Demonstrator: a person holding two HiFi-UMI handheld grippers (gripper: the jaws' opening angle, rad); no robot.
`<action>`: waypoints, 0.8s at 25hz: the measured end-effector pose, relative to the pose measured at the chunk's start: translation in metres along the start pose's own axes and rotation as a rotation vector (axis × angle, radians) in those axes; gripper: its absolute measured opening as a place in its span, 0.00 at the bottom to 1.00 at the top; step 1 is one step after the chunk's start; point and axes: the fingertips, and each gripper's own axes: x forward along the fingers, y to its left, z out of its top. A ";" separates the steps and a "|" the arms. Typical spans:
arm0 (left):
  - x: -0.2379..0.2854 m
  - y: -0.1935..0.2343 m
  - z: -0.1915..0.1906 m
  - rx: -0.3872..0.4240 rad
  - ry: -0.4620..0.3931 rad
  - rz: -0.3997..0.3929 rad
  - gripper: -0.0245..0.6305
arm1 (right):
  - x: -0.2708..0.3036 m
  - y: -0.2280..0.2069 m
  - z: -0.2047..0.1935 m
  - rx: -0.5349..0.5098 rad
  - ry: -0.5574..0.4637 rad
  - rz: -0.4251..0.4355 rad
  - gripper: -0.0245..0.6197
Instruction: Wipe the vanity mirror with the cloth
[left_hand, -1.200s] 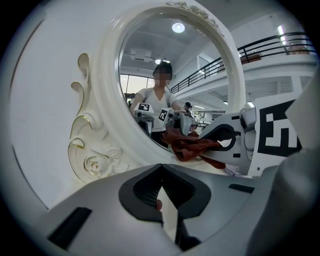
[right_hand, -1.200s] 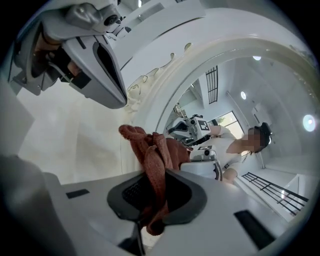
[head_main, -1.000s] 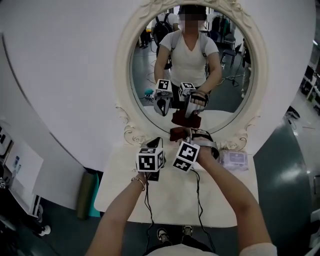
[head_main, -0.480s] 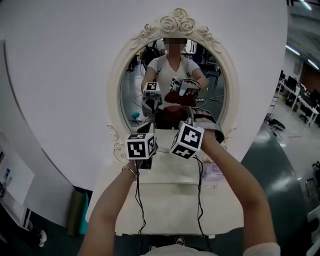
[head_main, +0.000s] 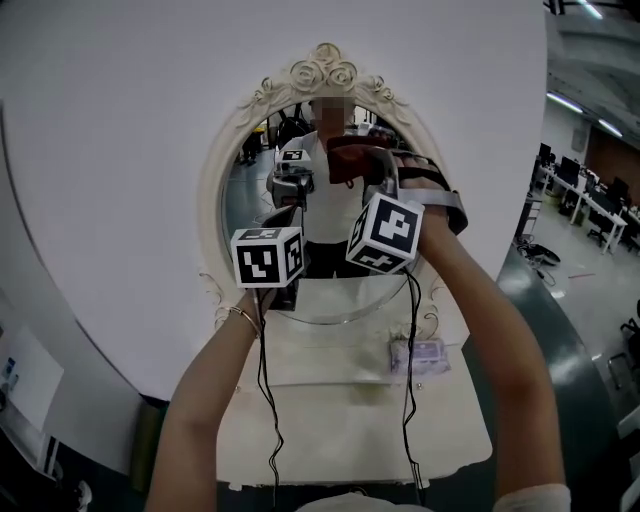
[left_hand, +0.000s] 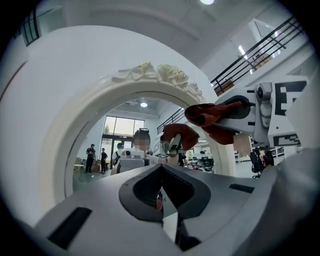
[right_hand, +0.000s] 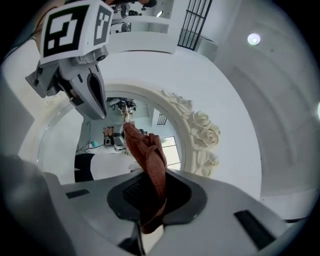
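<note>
The round vanity mirror has a cream carved frame (head_main: 325, 68) (left_hand: 150, 75) (right_hand: 200, 130) and stands upright on a white table (head_main: 350, 420). My right gripper (head_main: 368, 172) (right_hand: 145, 200) is raised in front of the upper part of the glass and is shut on a dark red cloth (head_main: 350, 160) (right_hand: 150, 160) (left_hand: 215, 117). The cloth lies at or very near the glass; contact is not clear. My left gripper (head_main: 288, 215) (left_hand: 162, 200) hangs just left of it and lower, shut with nothing in it. It also shows in the right gripper view (right_hand: 87, 85).
A small pack of wipes (head_main: 420, 352) lies on the table's right side. Two black cables (head_main: 265, 400) hang from the grippers over the tabletop. A curved white wall (head_main: 120, 200) backs the mirror. A green object (head_main: 150, 440) stands on the floor at left.
Both grippers have risen from the mirror's lower rim to its upper half. The cloth went up with the right gripper. The head view has tilted upward.
</note>
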 end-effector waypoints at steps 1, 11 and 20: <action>0.001 -0.004 0.009 -0.007 -0.011 -0.010 0.04 | 0.000 -0.007 0.000 -0.014 0.000 -0.015 0.13; 0.020 -0.031 0.057 0.045 -0.048 -0.026 0.04 | 0.020 -0.025 -0.012 -0.156 0.029 -0.066 0.13; 0.033 -0.045 0.038 0.030 -0.026 -0.060 0.04 | 0.025 -0.005 -0.034 -0.196 0.049 -0.050 0.13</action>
